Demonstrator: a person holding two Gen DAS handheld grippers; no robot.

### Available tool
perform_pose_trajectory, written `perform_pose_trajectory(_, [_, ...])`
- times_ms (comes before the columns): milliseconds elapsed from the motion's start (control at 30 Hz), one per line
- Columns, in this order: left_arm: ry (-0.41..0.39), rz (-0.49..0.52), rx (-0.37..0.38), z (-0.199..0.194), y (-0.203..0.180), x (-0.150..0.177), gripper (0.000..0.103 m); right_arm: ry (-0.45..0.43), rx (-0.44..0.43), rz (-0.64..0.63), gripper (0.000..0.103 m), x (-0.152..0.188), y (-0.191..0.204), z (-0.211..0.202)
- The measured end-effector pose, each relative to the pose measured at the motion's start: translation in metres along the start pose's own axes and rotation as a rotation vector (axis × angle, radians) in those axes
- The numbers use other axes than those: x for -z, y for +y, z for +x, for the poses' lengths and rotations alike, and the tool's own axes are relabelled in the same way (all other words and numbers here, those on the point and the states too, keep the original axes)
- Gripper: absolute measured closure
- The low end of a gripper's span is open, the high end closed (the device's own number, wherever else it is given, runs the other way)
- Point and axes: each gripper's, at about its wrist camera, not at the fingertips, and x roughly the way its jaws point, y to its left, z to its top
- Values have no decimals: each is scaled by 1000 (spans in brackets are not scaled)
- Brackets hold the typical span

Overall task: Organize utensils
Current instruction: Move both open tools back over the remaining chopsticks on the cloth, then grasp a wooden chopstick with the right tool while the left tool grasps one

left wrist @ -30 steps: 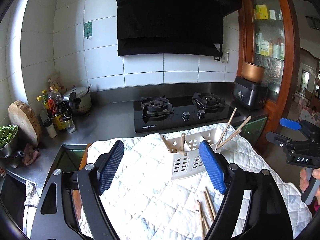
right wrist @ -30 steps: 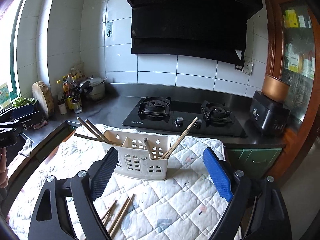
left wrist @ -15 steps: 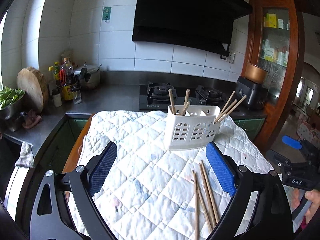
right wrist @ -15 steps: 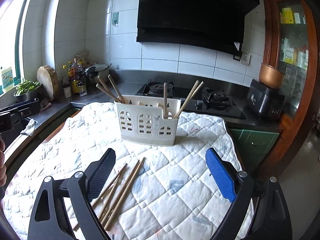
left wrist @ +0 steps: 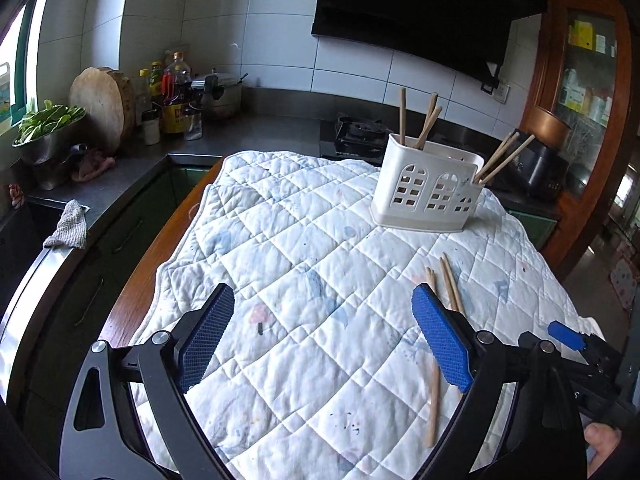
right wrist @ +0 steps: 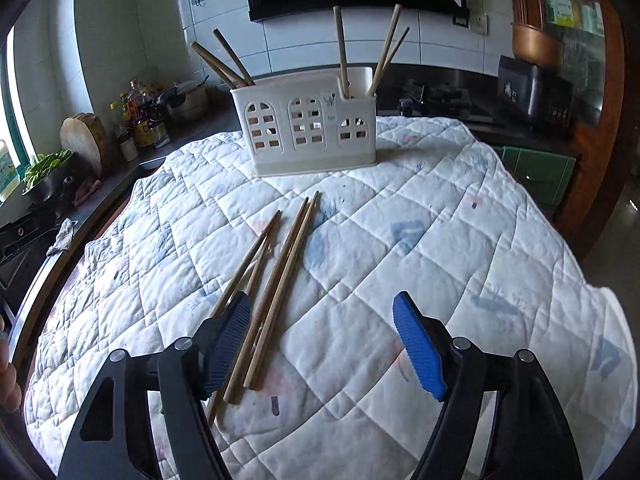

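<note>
Here my left gripper [left wrist: 324,340] hangs low over the quilted cloth [left wrist: 304,240] with its jaws spread wide and nothing between the blue pads. Just outside my right-hand pad [left wrist: 440,344] lie the loose chopsticks [left wrist: 434,400], partly hidden behind that finger; none of them sits inside my left span. Ahead and slightly to the right of these jaws stands the white utensil holder [left wrist: 428,196], upright on the cloth, with chopsticks leaning out of its end compartments.

My right gripper [right wrist: 320,344] is also released, though its jaws have just been closing somewhat, and they grip nothing. From this wrist the loose chopsticks [right wrist: 276,280] run from the holder's side back toward me; their near ends pass beside and under my left-hand pad [right wrist: 228,344], at the left edge of the gap rather than in its middle. I cannot tell whether that pad touches them. The utensil holder [right wrist: 308,132] stands straight ahead, well beyond my fingertips, with sticks [right wrist: 342,52] upright or slanting in it.
</note>
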Motion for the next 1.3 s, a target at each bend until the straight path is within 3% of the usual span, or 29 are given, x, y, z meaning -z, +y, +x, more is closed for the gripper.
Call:
perform_pose_trajectory(700, [39, -41, -42, -2, 37, 33, 13, 133, -40, 62, 74, 21, 23, 43])
perform_pose_trajectory(1067, [61, -32, -39, 4, 35, 40, 13, 143, -23, 50, 87, 20, 28, 52])
perform_pose_trajectory(1300, [73, -11, -13, 6, 23, 43, 13, 137, 29, -6, 88, 20, 37, 57])
